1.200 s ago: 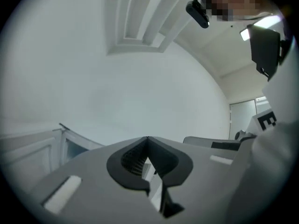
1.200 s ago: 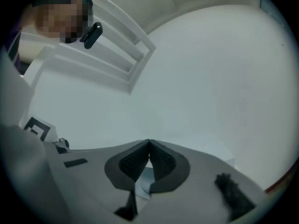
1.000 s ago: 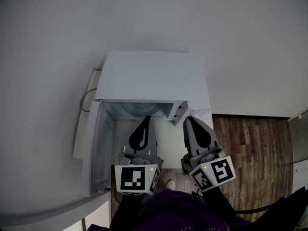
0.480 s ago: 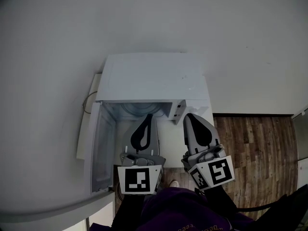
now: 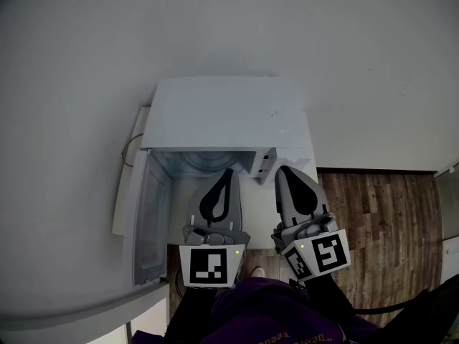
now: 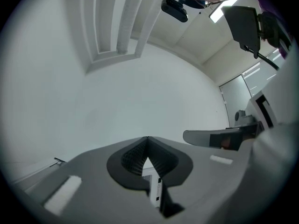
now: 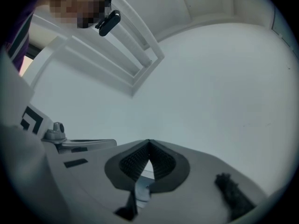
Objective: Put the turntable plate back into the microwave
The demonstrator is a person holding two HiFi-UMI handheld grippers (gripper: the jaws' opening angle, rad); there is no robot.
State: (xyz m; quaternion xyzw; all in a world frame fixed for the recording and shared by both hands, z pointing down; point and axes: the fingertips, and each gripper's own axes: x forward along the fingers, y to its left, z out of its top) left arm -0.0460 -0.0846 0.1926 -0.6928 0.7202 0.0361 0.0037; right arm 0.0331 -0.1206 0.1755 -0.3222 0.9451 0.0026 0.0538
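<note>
Looking in, the plate (image 5: 206, 163) seems to sit inside the microwave (image 5: 226, 113) already. Left gripper (image 5: 228, 172) & right gripper (image 5: 281, 172) are both clenched tight w/ nothing in them, just outside. The door (image 5: 147, 221) hangs open, so prob. only shutting it is left.

Noted white box-shaped microwave (image 5: 224, 113) on white desk (image 5: 258, 217), with white-framed door (image 5: 147, 221) swung open to the left. Seen inside the cavity: curved edge of clear round glass turntable plate (image 5: 204, 163). Held side by side before the opening: grey left gripper (image 5: 229, 171) and grey right gripper (image 5: 280, 169), each with jaws together, tips toward the cavity. Recorded brown wood-plank floor (image 5: 380, 224) at right.
</note>
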